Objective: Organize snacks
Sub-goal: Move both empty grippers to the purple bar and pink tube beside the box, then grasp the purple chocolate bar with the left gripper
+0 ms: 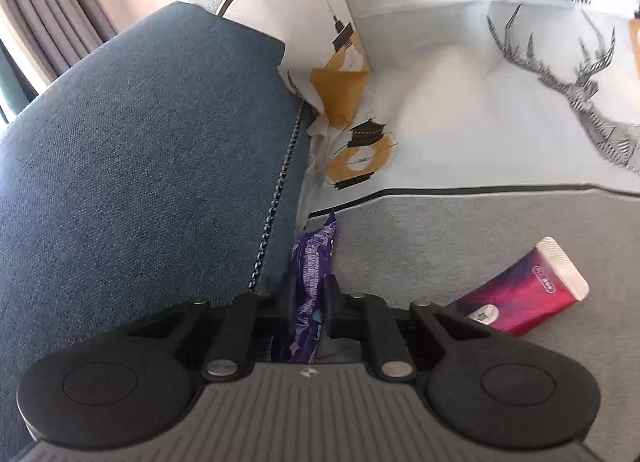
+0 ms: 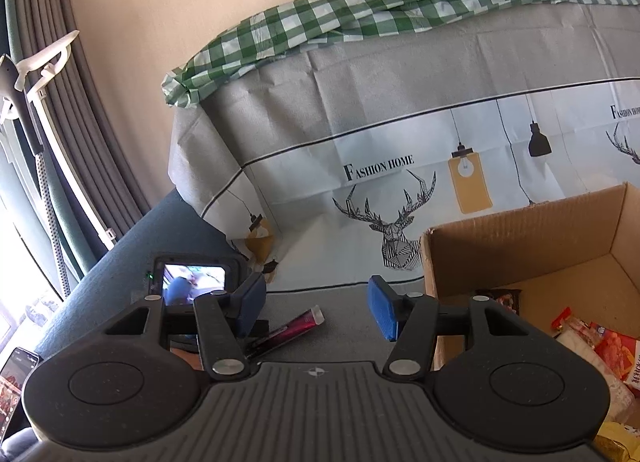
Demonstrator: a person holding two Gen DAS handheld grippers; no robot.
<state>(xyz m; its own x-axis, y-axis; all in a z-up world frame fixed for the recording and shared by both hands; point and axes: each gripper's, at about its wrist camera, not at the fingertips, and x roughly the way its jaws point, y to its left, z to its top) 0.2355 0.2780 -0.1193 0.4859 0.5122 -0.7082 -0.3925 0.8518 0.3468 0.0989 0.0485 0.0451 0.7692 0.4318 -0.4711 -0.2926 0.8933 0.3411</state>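
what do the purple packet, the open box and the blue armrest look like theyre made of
Purple packet: thin plastic film, probably; it is glossy and crinkled. Open box: plain brown corrugated cardboard, matte, with raw cut edges. Blue armrest: woven upholstery fabric, matte, with a visible weave.

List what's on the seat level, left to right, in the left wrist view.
Blue fabric sofa armrest → purple foil snack packet, pinched in the left tongs → magenta-and-white tissue pack.

1. Left wrist view looks steeply down, close over the grey sofa seat beside the blue armrest;
2. Right wrist view faces more level, farther back;
3. Both show the deer-print cover and pink pack.
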